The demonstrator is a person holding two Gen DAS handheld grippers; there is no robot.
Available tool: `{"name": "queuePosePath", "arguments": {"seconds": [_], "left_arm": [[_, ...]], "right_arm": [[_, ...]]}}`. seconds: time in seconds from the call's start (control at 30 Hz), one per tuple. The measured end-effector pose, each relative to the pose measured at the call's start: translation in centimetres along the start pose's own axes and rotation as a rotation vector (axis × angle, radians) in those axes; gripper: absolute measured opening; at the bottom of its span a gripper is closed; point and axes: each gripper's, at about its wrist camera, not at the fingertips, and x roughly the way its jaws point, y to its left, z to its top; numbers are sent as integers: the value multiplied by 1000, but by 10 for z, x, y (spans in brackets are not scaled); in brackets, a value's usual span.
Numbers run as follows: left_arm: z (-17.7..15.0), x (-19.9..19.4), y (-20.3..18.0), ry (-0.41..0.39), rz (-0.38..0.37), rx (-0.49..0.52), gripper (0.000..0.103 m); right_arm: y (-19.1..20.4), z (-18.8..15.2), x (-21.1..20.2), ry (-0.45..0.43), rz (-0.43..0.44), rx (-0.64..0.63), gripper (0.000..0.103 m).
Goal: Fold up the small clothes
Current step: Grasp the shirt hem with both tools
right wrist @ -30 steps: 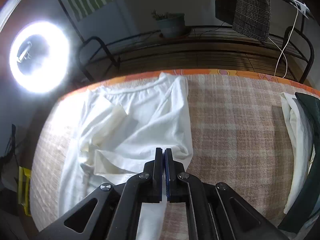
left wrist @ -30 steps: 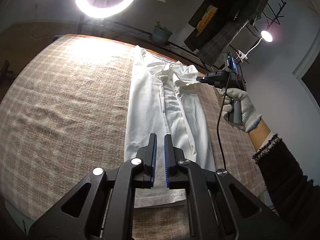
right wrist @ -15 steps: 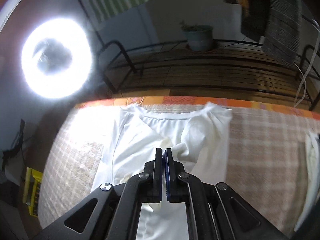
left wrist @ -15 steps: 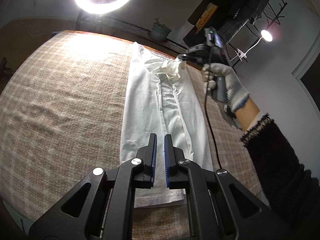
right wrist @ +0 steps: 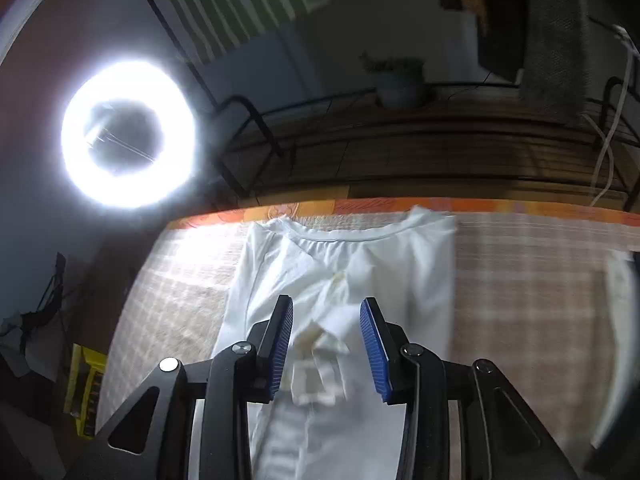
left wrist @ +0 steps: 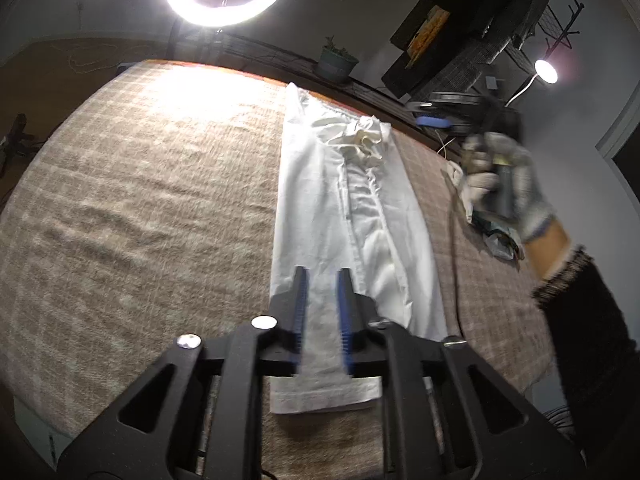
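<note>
White shirt lies as a long narrow strip on your plaid-covered surface, sides already folded in, collar end far from you and bunched at the top. In the left wrist view, your left hand-held gripper hangs over the hem end; its jaws have just been opening and stand a little apart, nothing pinched between them. Your gloved right hand is off to the right, blurred.

In the right wrist view, your right hand-held gripper sits above the collar end, jaws just opened and spread wide, cloth below but not gripped. The loose crumple near the collar is your risk, I'd judge: fold end over end now and the lump gets trapped, or the tucked sides spring open.
</note>
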Motion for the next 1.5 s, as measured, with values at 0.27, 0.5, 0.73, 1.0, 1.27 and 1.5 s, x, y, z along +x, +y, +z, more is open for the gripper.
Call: {"name": "queuePosePath", "arguments": {"seconds": [0.27, 0.5, 0.73, 1.0, 1.27, 1.5], "left_arm": [[-24, 17, 22, 117, 0, -44, 36], [-51, 34, 36, 225, -11, -82, 36], [-66, 42, 43, 290, -71, -153, 36], [-67, 58, 35, 321, -95, -131, 3], [-63, 25, 26, 217, -110, -72, 2], [-68, 49, 33, 298, -93, -112, 2]], "right_arm": [[-8, -124, -117, 44, -63, -12, 46], [-8, -248, -128, 212, -4, 41, 51], [-4, -296, -111, 302, 94, 96, 52], [13, -317, -101, 337, 175, 45, 4], [9, -308, -140, 256, 241, 65, 1], [-9, -322, -107, 360, 179, 109, 0]]}}
